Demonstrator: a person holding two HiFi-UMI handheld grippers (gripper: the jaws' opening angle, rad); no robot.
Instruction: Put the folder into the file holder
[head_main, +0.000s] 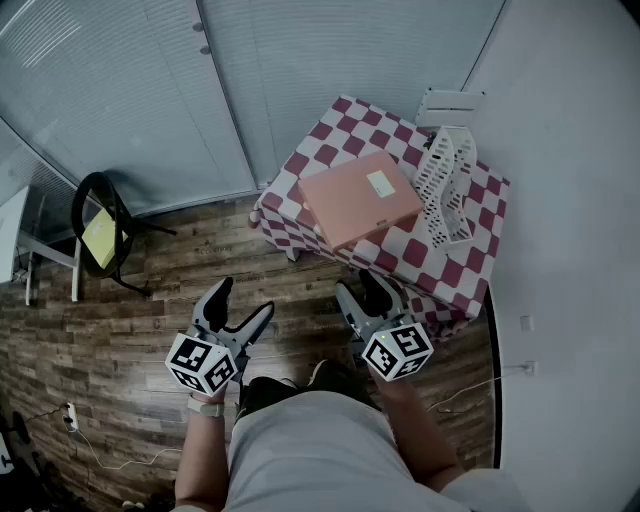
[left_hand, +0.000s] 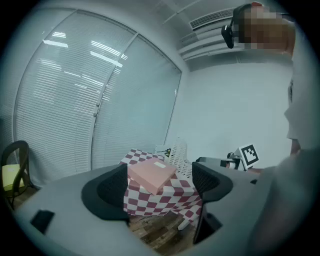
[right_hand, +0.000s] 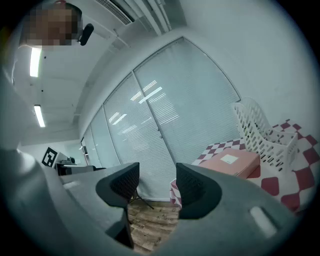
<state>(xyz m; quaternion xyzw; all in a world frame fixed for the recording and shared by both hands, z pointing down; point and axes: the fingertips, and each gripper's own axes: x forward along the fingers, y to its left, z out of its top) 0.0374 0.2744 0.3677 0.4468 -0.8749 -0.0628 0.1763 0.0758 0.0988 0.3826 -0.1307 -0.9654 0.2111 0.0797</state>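
A pink folder (head_main: 360, 198) lies flat on a small table with a red-and-white checked cloth (head_main: 470, 270). A white perforated file holder (head_main: 445, 185) stands right of it, against the wall. Both grippers hang over the wooden floor, short of the table. My left gripper (head_main: 247, 300) is open wide and empty. My right gripper (head_main: 360, 287) has its jaws closer together, with a bare gap between them. The left gripper view frames the folder (left_hand: 151, 174) and holder (left_hand: 178, 151) far off between its jaws. In the right gripper view the folder (right_hand: 231, 163) and holder (right_hand: 262, 135) sit to the right.
A black chair (head_main: 103, 235) carrying something yellow stands at the left by the glass wall with blinds. A white wall runs along the table's right side. A white box (head_main: 450, 103) sits behind the table. A cable and socket (head_main: 70, 415) lie on the floor.
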